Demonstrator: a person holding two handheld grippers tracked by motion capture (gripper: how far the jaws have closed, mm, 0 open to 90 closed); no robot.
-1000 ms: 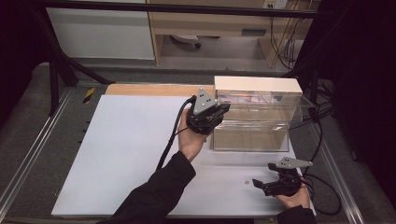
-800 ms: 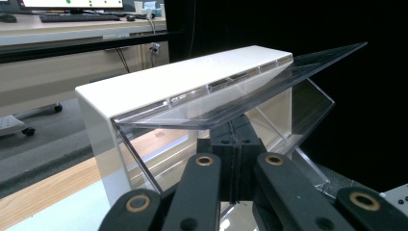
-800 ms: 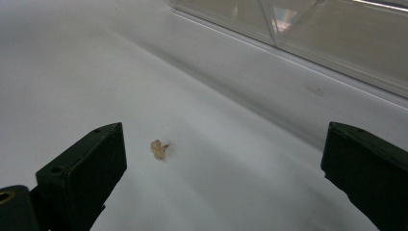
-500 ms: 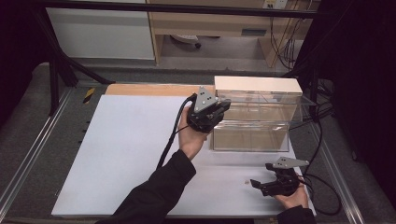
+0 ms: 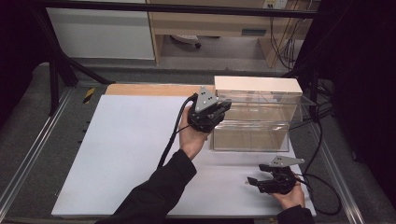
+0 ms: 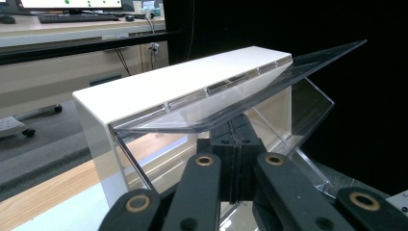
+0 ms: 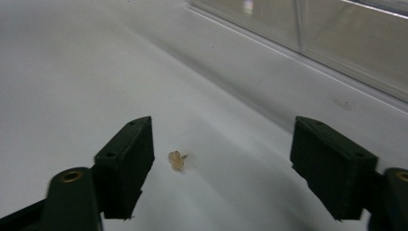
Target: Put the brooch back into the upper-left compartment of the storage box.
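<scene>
Overhead, the left gripper (image 5: 223,108) is sitting at the near left corner of the clear box (image 5: 254,135), held up in the person's left hand (image 5: 194,137), its jaws reaching into the gap under the box's raised lid (image 5: 257,85). That box is standing at the far right of the white mat (image 5: 126,154). Nearer the person, the right gripper (image 5: 252,182) is lying low over the mat's near right part, in front of the box and apart from it, with its jaws pointing toward the left of the picture. A tiny pale crumb (image 5: 246,185) is lying just off their tips.

Next, in the left gripper view, the jaws are pressing flat together, with no gap between their pads. They are pushing up under the clear flap (image 6: 269,82) of the lid, which is tilting upward from its white hinged strip (image 6: 178,82). Whether the flap's edge is caught between the pads, I cannot tell.

Lastly, in the right gripper view, the jaws are standing well apart and have just been closing. The crumb (image 7: 177,160) is lying on the mat (image 7: 62,82) between them, nearer the left-hand jaw in that picture, and neither pad is touching it. The box wall (image 7: 337,38) is running across the top right.
</scene>
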